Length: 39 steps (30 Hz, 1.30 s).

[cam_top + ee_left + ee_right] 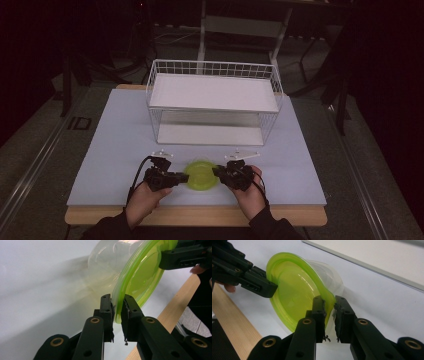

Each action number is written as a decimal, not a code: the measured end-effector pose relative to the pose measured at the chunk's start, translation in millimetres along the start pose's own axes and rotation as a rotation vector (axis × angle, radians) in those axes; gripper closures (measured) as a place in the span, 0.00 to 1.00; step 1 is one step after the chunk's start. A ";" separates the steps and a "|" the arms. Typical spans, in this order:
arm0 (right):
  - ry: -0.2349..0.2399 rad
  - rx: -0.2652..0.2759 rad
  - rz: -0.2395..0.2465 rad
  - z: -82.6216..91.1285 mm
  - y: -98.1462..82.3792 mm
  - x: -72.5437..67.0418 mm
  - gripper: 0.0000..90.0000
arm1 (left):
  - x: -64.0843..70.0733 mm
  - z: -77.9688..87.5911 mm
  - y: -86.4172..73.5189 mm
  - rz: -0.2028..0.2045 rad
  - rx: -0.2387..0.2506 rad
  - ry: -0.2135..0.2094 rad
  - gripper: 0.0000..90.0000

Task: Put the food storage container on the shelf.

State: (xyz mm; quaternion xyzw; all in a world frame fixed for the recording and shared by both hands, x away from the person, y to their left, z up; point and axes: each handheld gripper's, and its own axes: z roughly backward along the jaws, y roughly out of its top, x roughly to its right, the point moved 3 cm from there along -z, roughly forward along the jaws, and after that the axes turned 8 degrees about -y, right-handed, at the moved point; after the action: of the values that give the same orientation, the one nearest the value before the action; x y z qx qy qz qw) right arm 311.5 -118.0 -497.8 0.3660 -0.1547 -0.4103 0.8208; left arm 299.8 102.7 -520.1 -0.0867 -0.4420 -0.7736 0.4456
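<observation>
High view: green lid (200,174) sits between each hand-held gripper (181,177), both apparently clamped on its rim.

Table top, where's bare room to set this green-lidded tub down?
Bare mat runs left of the rack, and again to its right. The strip between the rack and the tub is narrow. The front middle is crowded: left gripper and right gripper both pinch the tub's lid rim.
</observation>
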 end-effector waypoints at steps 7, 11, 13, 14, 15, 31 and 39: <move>-0.005 0.039 0.007 8.3 8.6 1.0 0.88 | 6.4 9.2 8.9 -0.008 0.030 -0.011 0.90; -0.005 0.074 0.014 18.8 19.5 1.6 0.88 | 12.9 19.1 17.4 -0.025 0.068 -0.021 0.90; -0.003 0.087 0.019 24.2 26.0 1.6 0.88 | 15.8 24.9 22.2 -0.036 0.084 -0.025 0.90; -0.002 0.096 0.021 26.8 29.3 1.7 0.88 | 17.6 27.5 24.7 -0.043 0.092 -0.025 0.90; -0.002 0.102 0.021 29.3 32.5 1.7 0.88 | 19.6 30.2 27.1 -0.049 0.098 -0.023 0.90; 0.003 0.187 0.023 61.0 70.1 2.7 0.88 | 42.0 62.8 61.8 -0.114 0.156 -0.021 0.91; 0.001 0.210 -0.028 79.0 89.8 8.1 0.88 | 54.3 76.1 84.1 -0.134 0.198 -0.037 0.91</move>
State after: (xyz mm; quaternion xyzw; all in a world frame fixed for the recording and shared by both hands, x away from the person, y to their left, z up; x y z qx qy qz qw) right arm 322.9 -126.3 -378.7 0.4525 -0.1915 -0.4030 0.7722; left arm 312.5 109.5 -395.2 -0.0268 -0.5292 -0.7525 0.3912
